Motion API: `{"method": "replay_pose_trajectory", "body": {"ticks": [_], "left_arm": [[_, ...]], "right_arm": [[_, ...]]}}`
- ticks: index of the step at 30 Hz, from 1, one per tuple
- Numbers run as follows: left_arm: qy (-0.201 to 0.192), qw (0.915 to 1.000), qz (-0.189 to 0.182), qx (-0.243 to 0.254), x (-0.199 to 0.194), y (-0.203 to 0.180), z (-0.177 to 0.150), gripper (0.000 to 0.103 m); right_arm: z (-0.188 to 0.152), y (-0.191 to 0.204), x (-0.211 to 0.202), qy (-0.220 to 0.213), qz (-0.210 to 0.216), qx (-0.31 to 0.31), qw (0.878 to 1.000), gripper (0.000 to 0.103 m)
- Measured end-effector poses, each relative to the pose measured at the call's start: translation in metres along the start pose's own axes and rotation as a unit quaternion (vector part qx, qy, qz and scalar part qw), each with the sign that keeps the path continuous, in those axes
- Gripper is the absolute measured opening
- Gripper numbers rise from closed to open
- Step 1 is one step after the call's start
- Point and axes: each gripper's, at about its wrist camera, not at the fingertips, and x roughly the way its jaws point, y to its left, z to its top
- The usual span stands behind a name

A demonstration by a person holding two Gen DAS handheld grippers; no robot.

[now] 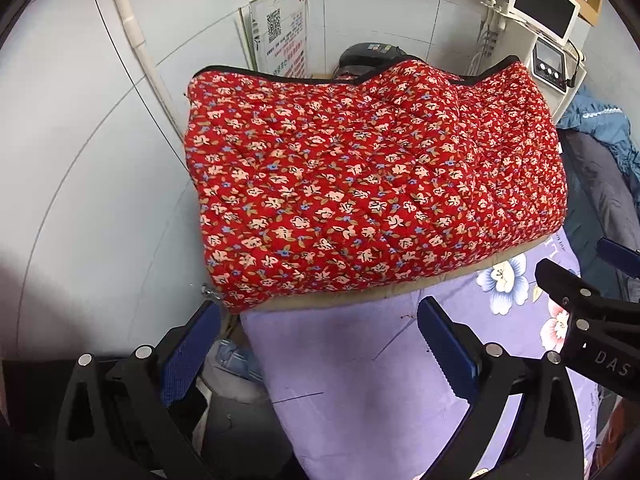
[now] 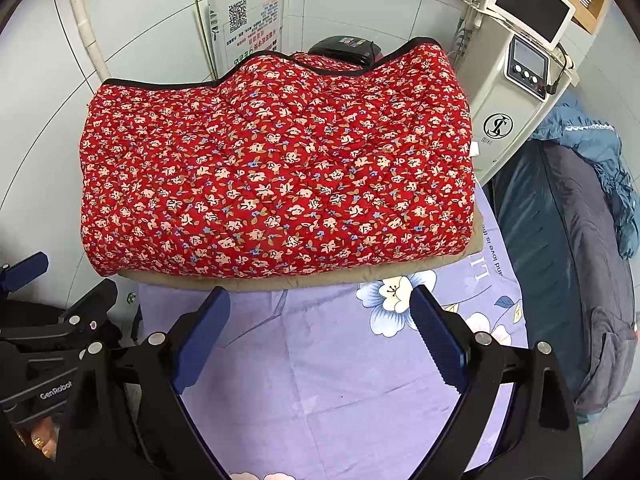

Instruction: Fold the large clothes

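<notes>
1. One red quilted garment (image 2: 276,164) with a small flower print, folded into a thick block. It fills the middle and upper half of both views.
2. One tan layer (image 2: 256,282) shows as a strip under the near edge of the garment; a black trim (image 2: 160,82) runs along its far edge.
3. The garment rests on the far end of one lilac sheet (image 2: 320,360) printed with big pale flowers, which covers the lower centre of both frames.
4. Two grippers. The left gripper (image 1: 320,344) sits at the bottom of the left wrist view, jaws spread wide, nothing between them. The garment's near edge lies just above and beyond its blue pads (image 1: 188,356), apart from them.
5. The right gripper (image 2: 320,336) sits at the bottom of the right wrist view, also spread wide and empty. The tan strip lies just beyond its fingertips; contact cannot be told.
6. Each gripper shows in the other's view: at the right edge of the left view, at the lower left of the right view.
7. One white machine (image 2: 520,92) with a screen stands upper right. One printed sign (image 2: 244,28) leans on the tiled wall, upper centre.
8. One blue jacket (image 2: 596,168) and dark cloth (image 2: 568,260) lie at the right edge.
</notes>
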Motion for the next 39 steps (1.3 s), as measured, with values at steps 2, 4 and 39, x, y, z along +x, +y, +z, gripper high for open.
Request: {"method": "replay_pose_trajectory", "body": {"ticks": [2, 4, 39], "left_arm": [[-0.002, 1.0000, 0.003, 0.001, 0.0001, 0.0003, -0.0007, 0.097], [-0.004, 1.0000, 0.003, 0.006, -0.0006, -0.0005, -0.0006, 0.097], [-0.021, 0.9996, 0.013, 0.012, -0.0053, -0.0021, 0.0010, 0.097]], "right_arm": [[-0.0002, 0.0008, -0.0001, -0.001, 0.000, -0.002, 1.000, 0.090], [-0.0001, 0.0014, 0.0001, -0.001, 0.001, -0.003, 1.000, 0.090], [-0.0012, 0.0030, -0.0024, -0.012, -0.001, -0.003, 1.000, 0.090]]}}
